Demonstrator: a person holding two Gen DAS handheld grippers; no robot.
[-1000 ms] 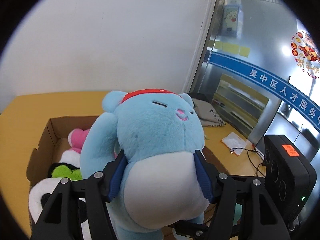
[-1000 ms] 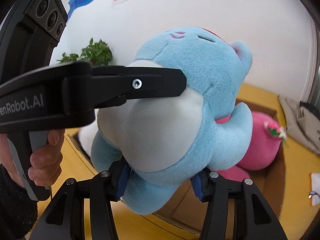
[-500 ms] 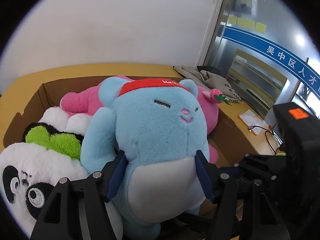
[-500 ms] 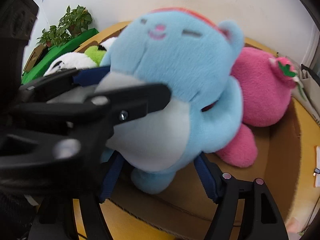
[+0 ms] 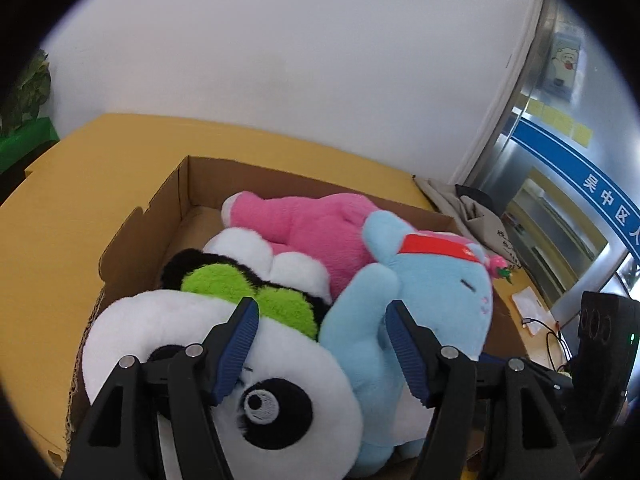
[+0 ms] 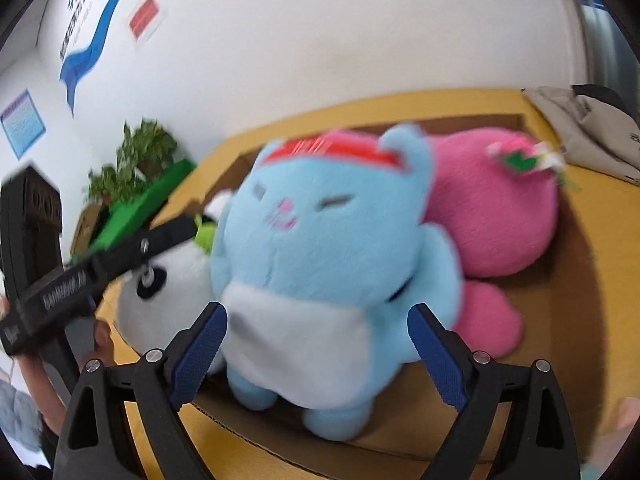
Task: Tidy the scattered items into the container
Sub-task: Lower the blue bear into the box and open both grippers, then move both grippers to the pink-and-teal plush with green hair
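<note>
White wall with a blue banner of Chinese characters (image 5: 612, 208) at right, yellow desk (image 5: 60, 220), cardboard box (image 5: 168, 196) mid-frame holding blue plush (image 6: 332, 248) with red headband, lettering blurred, right gripper (image 6: 316, 336) jaws just opening, spread clear of it, left gripper (image 5: 320, 336) jaws spread around its arm, "Robot.AI" partly readable on the left gripper's side

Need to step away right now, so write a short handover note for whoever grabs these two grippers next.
Right gripper: open, jaws have just been opening; blue plush sits between them, not pressed.
Left gripper: jaws straddle the blue plush's arm; grip unclear.
Things: blue plush lies in the cardboard box beside the pink plush and panda plush.
Done: blue plush delivered.
Left: back both grippers out, then check for further items.
</note>
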